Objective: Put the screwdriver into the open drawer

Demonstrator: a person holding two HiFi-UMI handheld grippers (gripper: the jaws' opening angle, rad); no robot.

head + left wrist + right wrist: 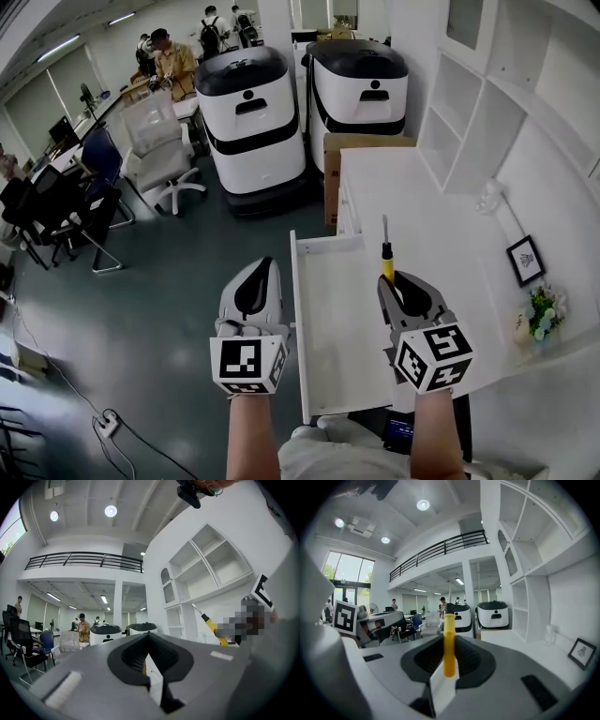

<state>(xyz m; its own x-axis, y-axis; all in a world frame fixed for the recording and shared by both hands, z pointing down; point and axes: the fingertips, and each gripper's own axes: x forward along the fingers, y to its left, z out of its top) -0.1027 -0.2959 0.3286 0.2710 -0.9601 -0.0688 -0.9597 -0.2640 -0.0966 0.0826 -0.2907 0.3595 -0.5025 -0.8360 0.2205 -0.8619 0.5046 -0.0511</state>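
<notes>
Right gripper (401,283) pinches screwdriver (385,251) by its yellow handle, above right side of open drawer (302,309). Left gripper (257,272) pressed together, empty, beside drawer. Pickup done; lowering and release remain

Your left gripper (260,272) points forward, jaws pressed together with nothing between the fingertips. Your right gripper (401,286) is clamped on the screwdriver (385,255), whose shaft sticks out beyond the fingertips. Your left forearm (251,436) and right forearm (437,436) reach forward side by side.
</notes>
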